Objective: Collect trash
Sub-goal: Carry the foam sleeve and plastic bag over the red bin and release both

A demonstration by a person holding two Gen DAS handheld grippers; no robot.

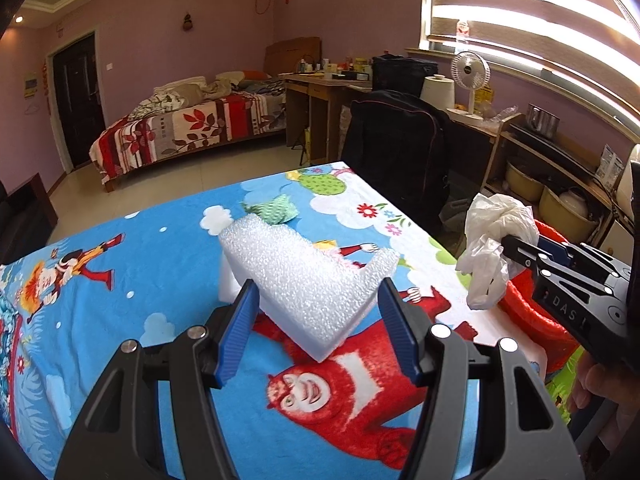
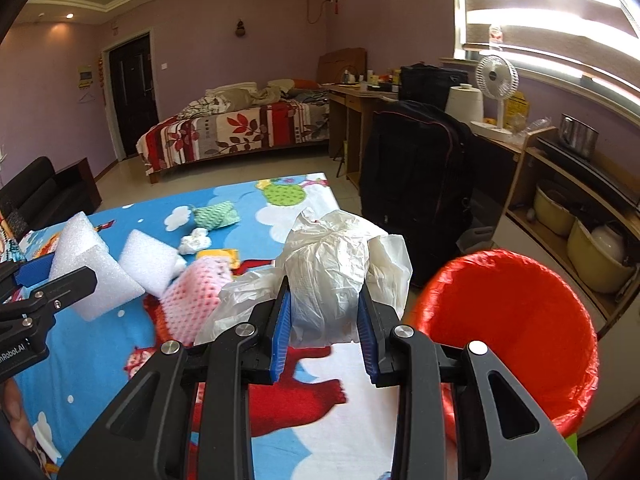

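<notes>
Left tool (image 1: pixel 316 312), nearest the lens, has its blue pads pinching a white L-shaped foam block (image 1: pixel 304 276), held up off the cartoon blanket (image 1: pixel 132 280) covering the table. Right tool (image 2: pixel 324 316) is clamped on a crumpled white plastic bag (image 2: pixel 332 268); the bag bulges above the pads and spills out to both sides. In the left wrist view the right tool (image 1: pixel 508 246) shows at the right edge with the bag (image 1: pixel 496 236) hanging just left of the red-lined trash bin (image 1: pixel 532 312). Right wrist view: red bin (image 2: pixel 516 320) sits off the table's right edge, just beside the bag, not under it.

Still lying on the blanket: second white foam piece (image 2: pixel 150 260), pink foam net (image 2: pixel 196 296) touching it, small white paper wad (image 2: pixel 196 240), green foam net (image 2: pixel 216 214) farther back, yellow scrap (image 2: pixel 228 256). Green net (image 1: pixel 276 208) also seen past the held block in the left view.

Part of a hand (image 1: pixel 596 392) visible under the right tool. Behind: bed (image 2: pixel 240 128), black bag (image 2: pixel 416 184), desk fan (image 2: pixel 496 80).
</notes>
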